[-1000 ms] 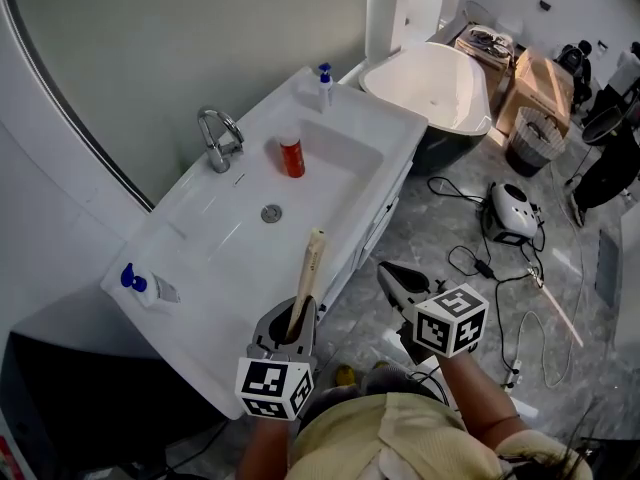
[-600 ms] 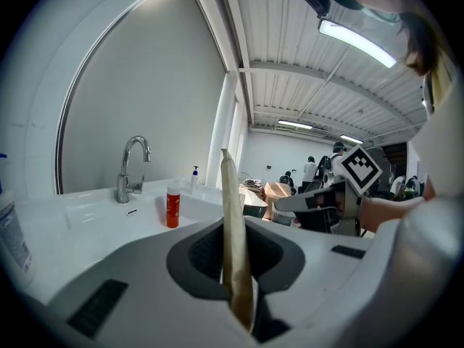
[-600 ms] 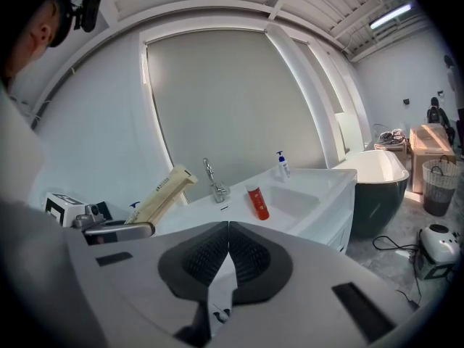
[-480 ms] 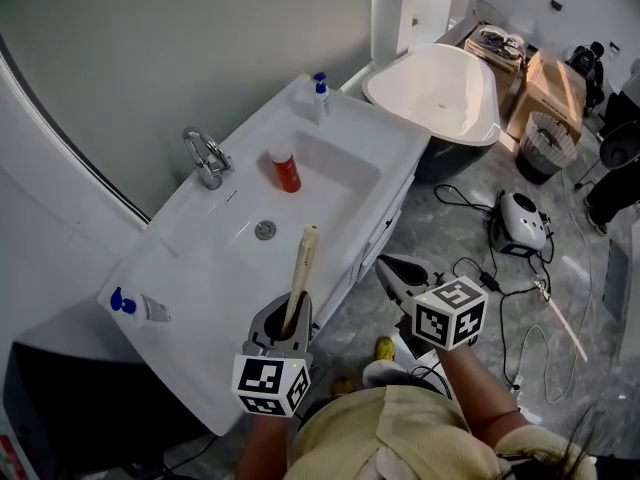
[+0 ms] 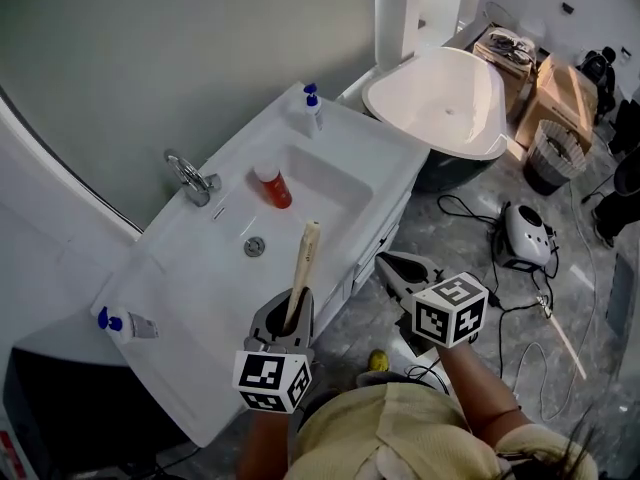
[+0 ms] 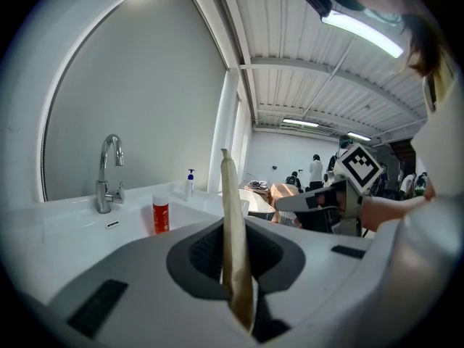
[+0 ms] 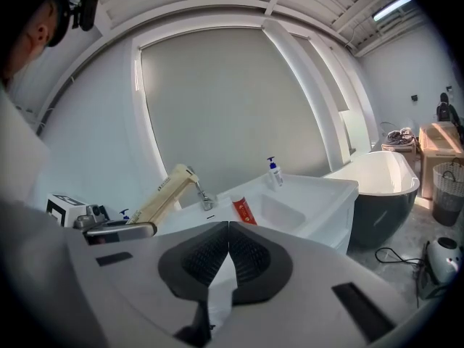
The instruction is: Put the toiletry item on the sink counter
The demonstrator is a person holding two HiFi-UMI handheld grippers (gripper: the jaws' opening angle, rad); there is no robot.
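Note:
A long beige toiletry item (image 5: 303, 271) like a slim carton stands upright in my left gripper (image 5: 290, 320), which is shut on its lower end. Both hover over the front edge of the white sink counter (image 5: 190, 290). In the left gripper view the item (image 6: 233, 230) rises from between the jaws. My right gripper (image 5: 390, 265) is shut and holds nothing, out over the floor just right of the counter. From the right gripper view (image 7: 226, 232) the item (image 7: 164, 191) leans to the left, above the left gripper (image 7: 119, 230).
A red bottle (image 5: 271, 186) stands in the basin near the drain (image 5: 255, 247); the faucet (image 5: 190, 177) is behind. A blue-topped pump bottle (image 5: 311, 109) and a small blue-capped bottle (image 5: 121, 323) sit at the counter's ends. A bathtub (image 5: 446, 104), cables, a white device (image 5: 521, 236) and a bin (image 5: 559, 155) are to the right.
The sink counter has drifted left and slightly down in the head view. Both grippers keep nearly the same place, and the left still holds the beige item upright.

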